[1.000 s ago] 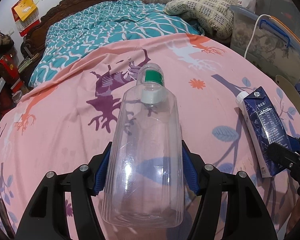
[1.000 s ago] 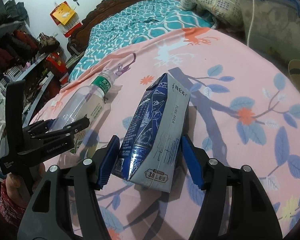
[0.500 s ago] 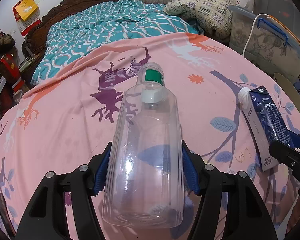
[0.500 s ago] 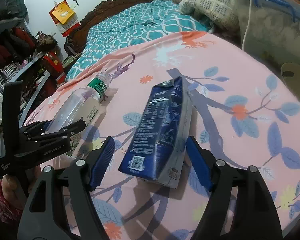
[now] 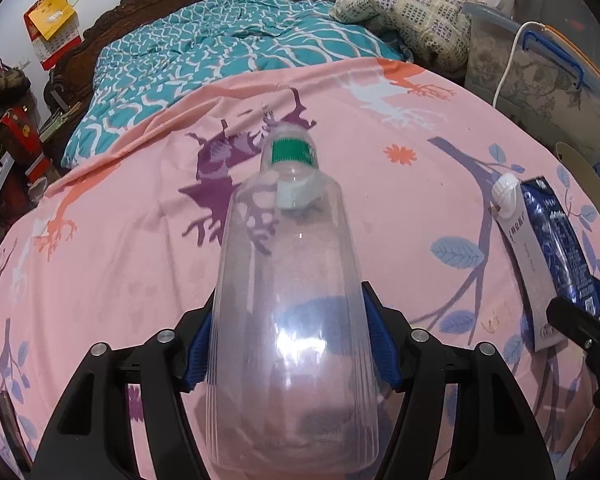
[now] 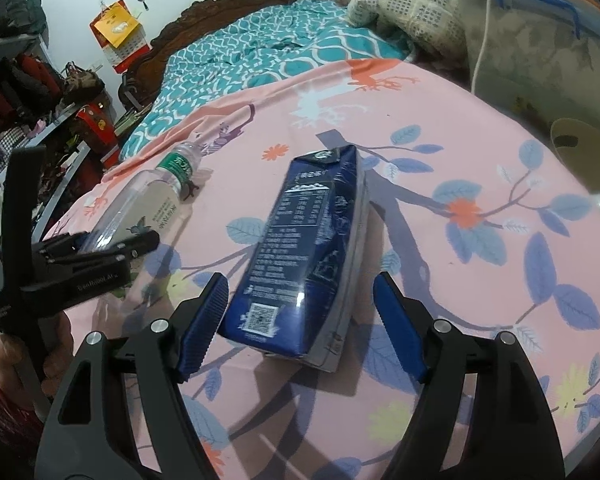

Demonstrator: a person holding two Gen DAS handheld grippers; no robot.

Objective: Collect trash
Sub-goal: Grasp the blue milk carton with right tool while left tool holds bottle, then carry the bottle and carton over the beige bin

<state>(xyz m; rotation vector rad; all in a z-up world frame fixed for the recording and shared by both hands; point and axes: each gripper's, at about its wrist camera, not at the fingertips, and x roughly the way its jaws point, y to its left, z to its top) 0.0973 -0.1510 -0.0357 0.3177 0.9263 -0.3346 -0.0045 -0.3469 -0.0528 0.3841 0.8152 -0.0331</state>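
Left gripper (image 5: 294, 346), lower centre of its frame: jaws opening, clear plastic bottle (image 5: 292, 300) between the blue pads, apparently touching both. Right gripper (image 6: 298, 322), lower centre: jaws spread, gaps either side of the blue milk carton (image 6: 304, 256), flat on the pink bedsheet (image 6: 460, 152) mid-frame.

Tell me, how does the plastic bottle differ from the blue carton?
The plastic bottle is clear, round and looks empty; the blue carton is opaque, boxy and printed. The bottle fills the span between the left gripper's blue pads; the carton has gaps beside the right gripper's pads. Both lie on the pink bedspread.
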